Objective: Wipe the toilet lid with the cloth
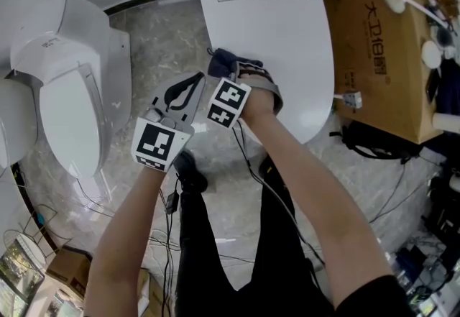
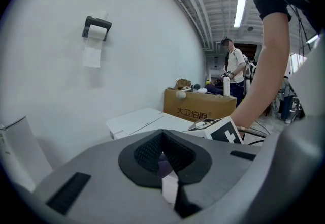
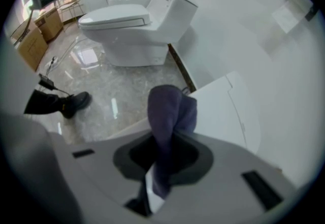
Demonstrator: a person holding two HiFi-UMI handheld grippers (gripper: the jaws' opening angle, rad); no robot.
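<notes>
Right tool [image 3: 161,167] tight around purple cloth [image 3: 167,111]

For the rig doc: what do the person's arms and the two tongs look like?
The left tongs and right tongs have grey bodies with black textured pads. Each carries a white cube printed with black square markers. Thin black cables trail from them. The forearms are bare, below short black sleeves.

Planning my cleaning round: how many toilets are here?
2. One has its closed lid under the cloth, top centre of the head view; the other toilet stands at the left. A white shape cut off at the far left edge may be a third.
</notes>
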